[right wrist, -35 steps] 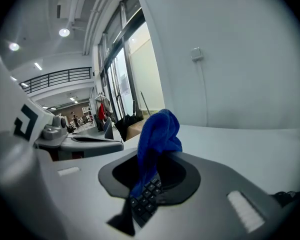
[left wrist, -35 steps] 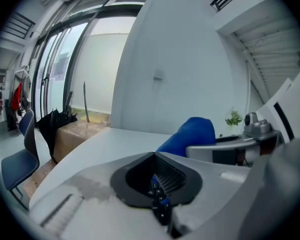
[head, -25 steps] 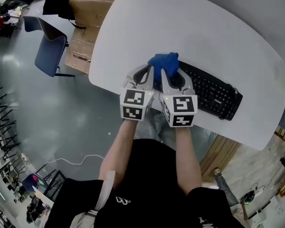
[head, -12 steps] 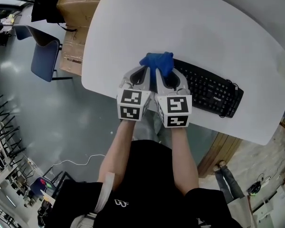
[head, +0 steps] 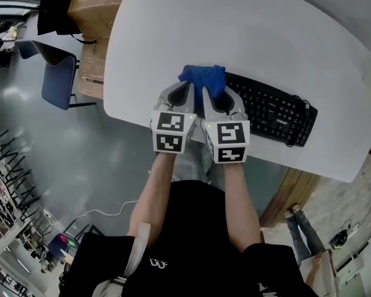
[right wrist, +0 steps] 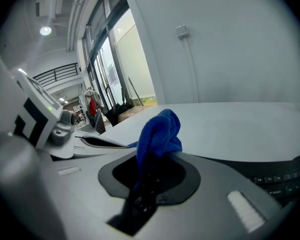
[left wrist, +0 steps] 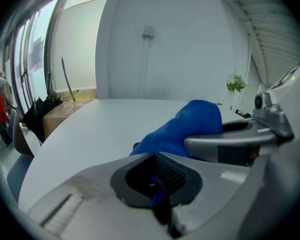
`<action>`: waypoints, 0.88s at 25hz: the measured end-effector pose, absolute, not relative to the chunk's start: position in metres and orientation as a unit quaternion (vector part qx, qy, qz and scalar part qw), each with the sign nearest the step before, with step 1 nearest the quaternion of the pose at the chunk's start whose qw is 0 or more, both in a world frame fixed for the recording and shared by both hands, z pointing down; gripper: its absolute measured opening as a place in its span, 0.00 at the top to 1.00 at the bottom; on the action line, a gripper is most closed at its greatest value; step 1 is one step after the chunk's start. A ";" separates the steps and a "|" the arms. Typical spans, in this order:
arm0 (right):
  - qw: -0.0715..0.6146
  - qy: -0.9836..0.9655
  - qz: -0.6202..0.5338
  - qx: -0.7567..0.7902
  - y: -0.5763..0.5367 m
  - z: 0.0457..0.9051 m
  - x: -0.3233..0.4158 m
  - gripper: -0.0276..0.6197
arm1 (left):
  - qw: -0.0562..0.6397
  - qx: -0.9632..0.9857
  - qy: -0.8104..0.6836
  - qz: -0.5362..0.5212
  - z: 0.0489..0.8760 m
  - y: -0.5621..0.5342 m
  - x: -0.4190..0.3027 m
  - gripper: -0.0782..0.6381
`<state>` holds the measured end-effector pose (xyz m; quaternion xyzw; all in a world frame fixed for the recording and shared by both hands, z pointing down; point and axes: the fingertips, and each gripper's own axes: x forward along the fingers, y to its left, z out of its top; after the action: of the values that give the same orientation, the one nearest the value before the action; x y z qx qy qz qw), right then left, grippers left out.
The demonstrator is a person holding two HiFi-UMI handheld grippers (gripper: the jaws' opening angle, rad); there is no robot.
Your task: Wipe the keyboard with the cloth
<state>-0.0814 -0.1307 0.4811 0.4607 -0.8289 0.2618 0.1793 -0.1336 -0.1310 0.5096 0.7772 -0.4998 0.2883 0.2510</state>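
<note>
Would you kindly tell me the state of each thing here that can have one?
left tool: shut on the cloth.
right tool: shut on the cloth.
cloth: bunched up, pinched by both tools, at the keyboard's left end.
keyboard: flat on the table, keys up, left end hidden by the cloth.

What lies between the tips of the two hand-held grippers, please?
The blue cloth, bunched over the keyboard's left end, as the head view shows; each gripper view shows jaws shut on it.
</note>
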 end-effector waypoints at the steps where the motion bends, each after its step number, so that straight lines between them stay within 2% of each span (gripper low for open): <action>1: 0.179 -0.828 0.262 0.462 -0.130 0.481 -0.080 0.84 | 0.250 0.778 -0.499 0.290 0.509 -0.131 -0.132 0.90; 22: 0.168 -0.799 0.268 0.512 -0.114 0.481 -0.009 0.84 | 0.234 0.808 -0.453 0.296 0.509 -0.119 -0.060 0.90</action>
<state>-0.0089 -0.1139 0.4810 0.5115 -0.7991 0.2675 0.1683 -0.0602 -0.1193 0.5087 0.8077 -0.4527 0.2964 0.2341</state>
